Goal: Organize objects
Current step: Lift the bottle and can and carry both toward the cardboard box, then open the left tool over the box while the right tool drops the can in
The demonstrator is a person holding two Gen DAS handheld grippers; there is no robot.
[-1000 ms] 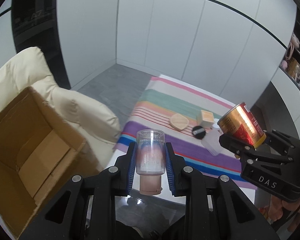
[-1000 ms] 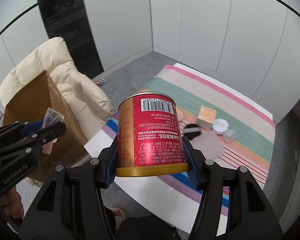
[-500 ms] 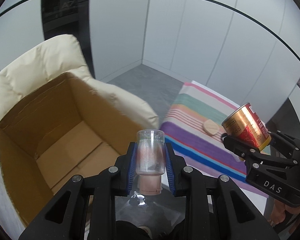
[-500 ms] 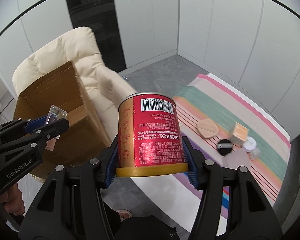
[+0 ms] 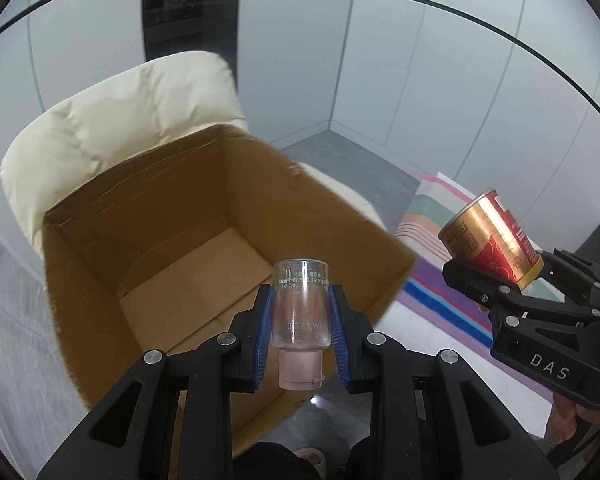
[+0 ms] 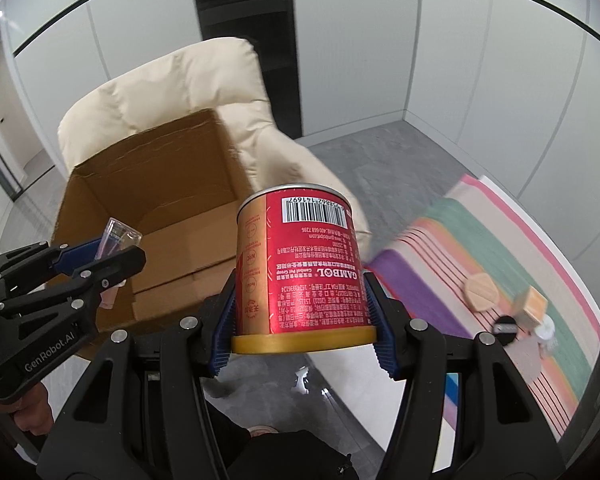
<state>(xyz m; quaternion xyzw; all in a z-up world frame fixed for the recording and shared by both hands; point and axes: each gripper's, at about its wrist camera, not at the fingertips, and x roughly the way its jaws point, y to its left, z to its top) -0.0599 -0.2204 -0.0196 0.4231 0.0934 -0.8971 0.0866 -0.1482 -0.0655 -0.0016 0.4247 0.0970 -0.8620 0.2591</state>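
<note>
Left jaws clamp the bottle [image 5: 300, 304], seemingly over the box [image 5: 100, 248]; right jaws clamp the can [image 6: 300, 268].

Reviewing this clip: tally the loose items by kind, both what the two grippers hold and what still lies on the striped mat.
Red and gold can, in right gripper: 1
Clear bottle, in left gripper: 1
Peach hexagonal puff on striped mat: 1
Small peach box: 1
Black round compact: 1
White round jar: 1
Total: 6
</note>
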